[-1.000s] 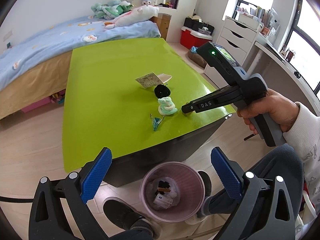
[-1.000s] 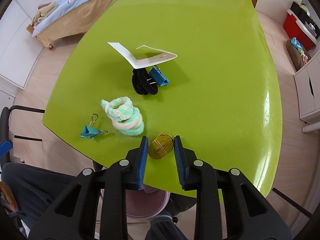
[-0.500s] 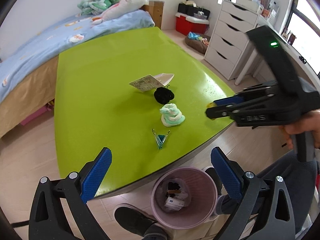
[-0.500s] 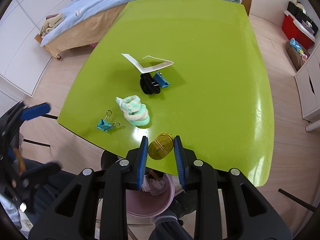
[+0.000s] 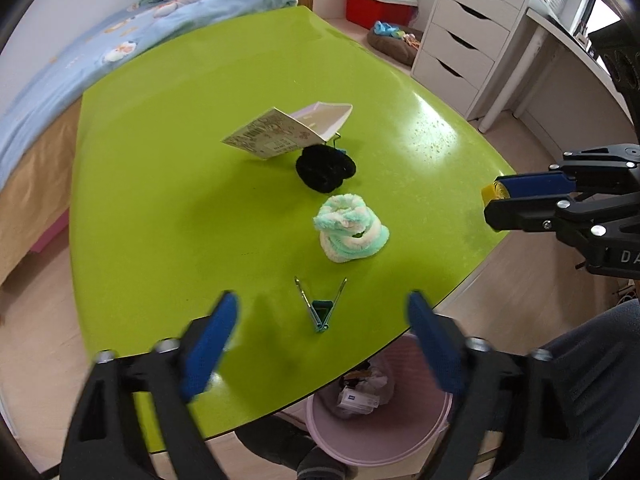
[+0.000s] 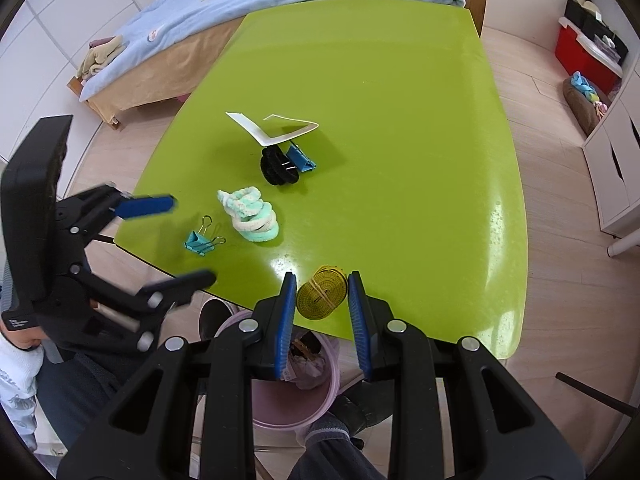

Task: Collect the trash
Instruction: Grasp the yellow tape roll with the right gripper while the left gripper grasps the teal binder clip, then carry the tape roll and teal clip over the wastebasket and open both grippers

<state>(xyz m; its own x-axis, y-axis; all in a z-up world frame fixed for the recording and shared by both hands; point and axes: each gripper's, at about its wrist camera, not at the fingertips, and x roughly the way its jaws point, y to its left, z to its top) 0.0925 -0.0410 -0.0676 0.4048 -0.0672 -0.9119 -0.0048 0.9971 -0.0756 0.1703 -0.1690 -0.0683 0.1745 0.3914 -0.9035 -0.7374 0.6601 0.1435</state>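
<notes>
Two claws hang over the near edge of a lime-green worktop (image 6: 400, 92). The right claw (image 6: 322, 312) is clamped on a coiled yellow measuring tape (image 6: 322, 291), held clear of the surface above the worktop's edge; the same tape shows as a yellow sliver at that claw's blue pads in the left wrist view (image 5: 489, 192). The left claw (image 5: 320, 340) has its jaws closing, still spread, with nothing pressed between them; a teal binder clip (image 5: 320, 308) lies on the worktop just ahead of the gap, its wire handles splayed. Beyond the clip sits a mint-and-white fluffy hair tie (image 5: 351, 233), then a black scrunchie (image 5: 325, 171) touching a second, blue binder clip (image 6: 301, 158). A bent printed paper tag (image 5: 272, 134) stands propped over the scrunchie. Under the worktop's near edge stands a pink waste bin (image 5: 380, 436) with paper scraps and a small box inside. A bed with a blue cover (image 6: 248, 4) runs along the far side, and a white drawer unit (image 5: 468, 28) stands to the right.
</notes>
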